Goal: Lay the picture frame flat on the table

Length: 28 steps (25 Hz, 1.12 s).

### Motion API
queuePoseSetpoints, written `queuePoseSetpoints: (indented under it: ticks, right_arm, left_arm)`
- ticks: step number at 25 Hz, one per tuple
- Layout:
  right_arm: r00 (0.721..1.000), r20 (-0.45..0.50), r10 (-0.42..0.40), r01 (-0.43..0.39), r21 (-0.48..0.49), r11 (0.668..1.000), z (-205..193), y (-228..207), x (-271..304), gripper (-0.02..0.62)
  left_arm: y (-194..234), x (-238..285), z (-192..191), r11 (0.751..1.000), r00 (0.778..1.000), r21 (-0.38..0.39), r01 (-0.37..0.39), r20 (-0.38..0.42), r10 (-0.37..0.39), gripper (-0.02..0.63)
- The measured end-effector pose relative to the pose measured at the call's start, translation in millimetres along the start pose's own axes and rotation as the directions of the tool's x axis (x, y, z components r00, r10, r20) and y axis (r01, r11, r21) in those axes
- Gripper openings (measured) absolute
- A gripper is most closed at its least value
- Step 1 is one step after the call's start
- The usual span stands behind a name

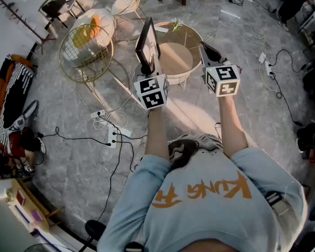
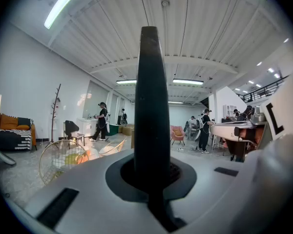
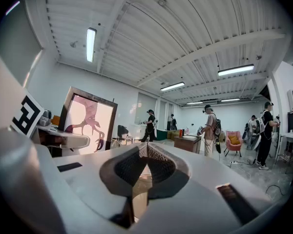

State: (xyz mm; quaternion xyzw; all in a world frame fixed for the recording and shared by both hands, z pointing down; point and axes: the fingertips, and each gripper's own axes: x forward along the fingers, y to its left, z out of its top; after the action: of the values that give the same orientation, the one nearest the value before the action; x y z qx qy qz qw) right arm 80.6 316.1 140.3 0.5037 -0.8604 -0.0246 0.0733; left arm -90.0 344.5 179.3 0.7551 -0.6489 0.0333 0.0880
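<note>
Picture frame (image 1: 147, 43) stands upright at upper centre, over the left rim of a round table (image 1: 188, 76), with a wire basket (image 1: 86, 54) at its left. Left gripper (image 1: 146, 68) clamps its lower edge from below; right gripper (image 1: 209, 51), jaws together and empty, sits just right.

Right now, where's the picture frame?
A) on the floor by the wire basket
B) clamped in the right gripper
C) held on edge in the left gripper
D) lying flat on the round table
C: the left gripper is shut on the picture frame, which stands on edge in its grip and is not lying on the round table.
</note>
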Motion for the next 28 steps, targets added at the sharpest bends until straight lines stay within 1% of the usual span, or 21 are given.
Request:
queuePoseSetpoints:
  ticks: [5,9,13,19,25,28]
  right_arm:
    - [1.000,0.001,0.004,-0.004,-0.004,1.000,-1,6,1,-0.003]
    - [1.000,0.015,-0.005,0.005,0.043,0.999,-3,5,5,-0.003]
    - [1.000,0.004,-0.013,0.013,0.043,0.999,-8,4,5,-0.003]
    - [0.999,-0.020,-0.046,0.047,0.055,0.997,-18,-8,2,-0.003]
    - [0.998,-0.033,-0.053,0.055,0.057,0.997,-26,-21,3,-0.003]
    - [0.998,-0.034,-0.047,0.049,0.067,0.997,-29,-30,15,-0.003]
  left_arm:
    - [5,-2,-1,1.000,1.000,0.000,0.002,0.005,-0.002,0.026]
    - [10,3,-2,1.000,1.000,-0.009,0.004,0.000,-0.004,0.026]
    - [15,7,-8,1.000,1.000,-0.018,0.006,-0.010,-0.006,0.026]
    - [14,13,-18,0.999,0.999,-0.038,0.015,-0.033,-0.016,0.026]
    - [9,22,-23,0.998,0.999,-0.055,0.027,-0.022,-0.028,0.026]
    - [10,33,-24,0.998,1.000,-0.056,0.021,-0.021,-0.022,0.026]
